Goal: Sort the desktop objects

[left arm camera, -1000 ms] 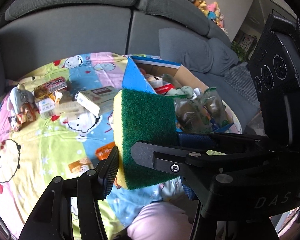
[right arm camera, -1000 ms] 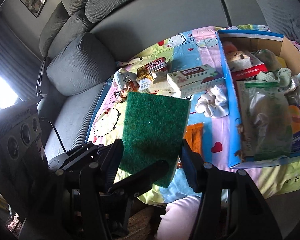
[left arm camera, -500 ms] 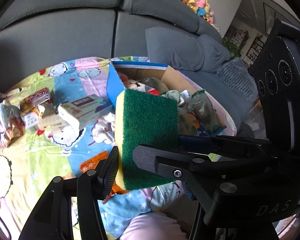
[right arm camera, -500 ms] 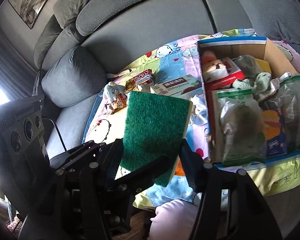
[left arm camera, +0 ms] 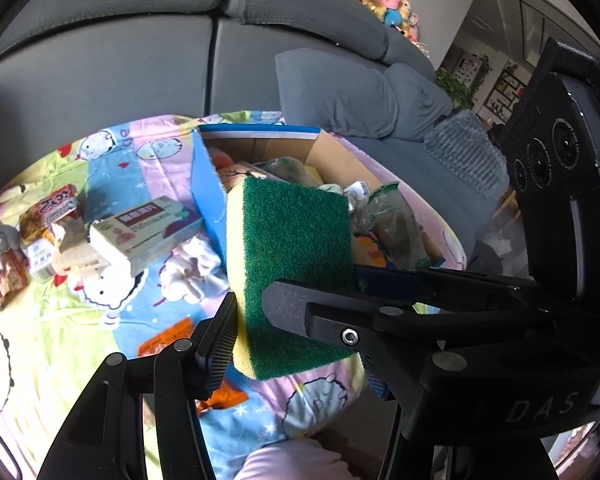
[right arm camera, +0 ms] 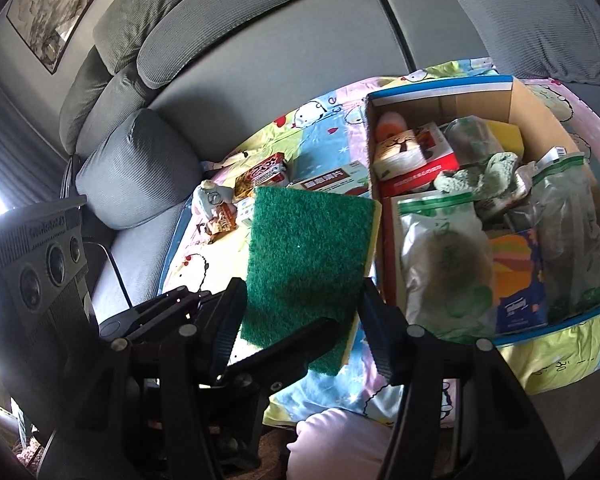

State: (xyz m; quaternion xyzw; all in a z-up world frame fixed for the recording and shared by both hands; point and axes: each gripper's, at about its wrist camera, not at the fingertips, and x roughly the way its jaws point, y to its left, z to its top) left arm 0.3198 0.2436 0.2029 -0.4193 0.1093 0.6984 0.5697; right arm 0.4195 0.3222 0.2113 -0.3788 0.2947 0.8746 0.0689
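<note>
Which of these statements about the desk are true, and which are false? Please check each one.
1. The sponge is lifted off the patterned cloth. True.
2. The cardboard box is empty. False: bags and packets fill it.
3. The sponge shows its green side to both cameras. True.
4. The white scrunchie lies inside the box. False: it lies on the cloth, beside the box's blue wall.

I count one green-and-yellow scouring sponge [left arm camera: 289,276], one open cardboard box with blue edges [right arm camera: 536,112], and two clear zip bags [right arm camera: 444,264] inside it.
</note>
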